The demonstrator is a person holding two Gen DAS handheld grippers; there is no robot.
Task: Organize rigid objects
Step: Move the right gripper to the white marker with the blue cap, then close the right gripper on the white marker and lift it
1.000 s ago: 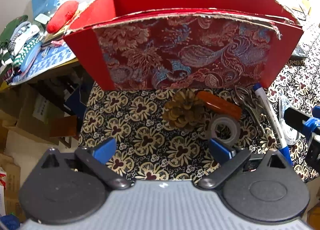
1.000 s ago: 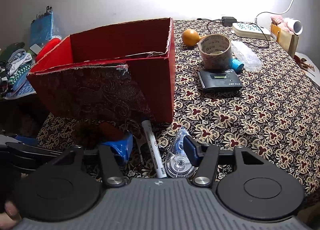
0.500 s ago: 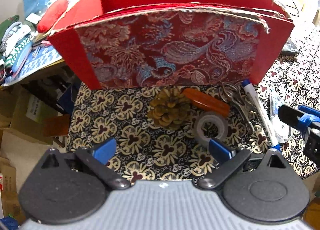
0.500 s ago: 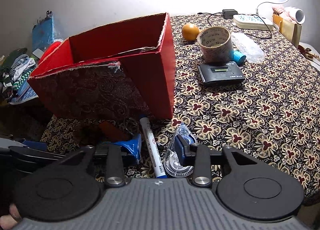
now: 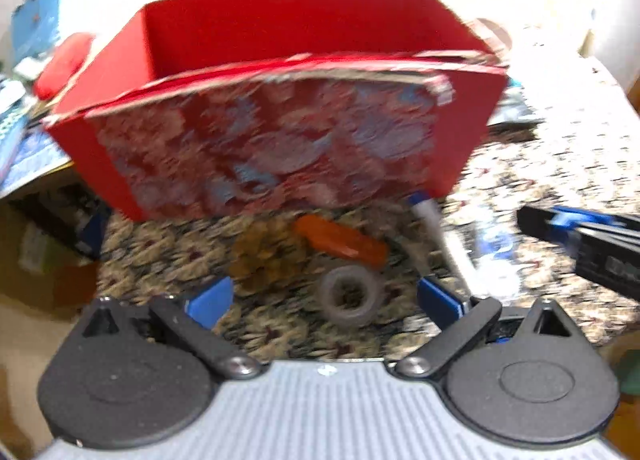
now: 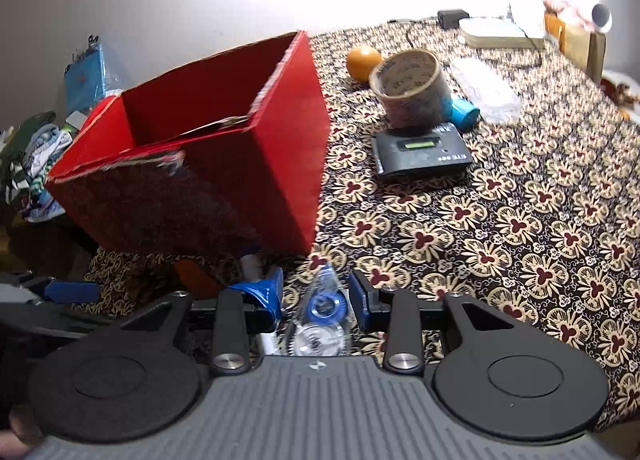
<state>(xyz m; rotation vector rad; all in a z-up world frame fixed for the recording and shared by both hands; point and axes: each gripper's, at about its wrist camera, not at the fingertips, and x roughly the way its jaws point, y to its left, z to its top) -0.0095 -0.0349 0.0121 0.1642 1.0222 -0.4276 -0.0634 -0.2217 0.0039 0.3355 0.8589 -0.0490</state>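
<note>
- Since the earlier frames, the right gripper (image 6: 316, 302) has slid in over the correction tape dispenser (image 6: 320, 320), its jaws narrowing from wide.
- That dispenser lies on the patterned tablecloth (image 6: 500, 228) between the blue pads, long axis running away from the camera; a gap shows on each side, so no grip yet.
- Just left of it lies the white marker (image 5: 440, 236), before the red box (image 6: 224, 164).
- Meanwhile the left gripper (image 5: 324, 296) hangs wide open and empty above the grey tape ring (image 5: 350, 296), pine cone (image 5: 268, 256) and orange piece (image 5: 340, 240).
- I judge the right hand far nearer the dispenser.
</note>
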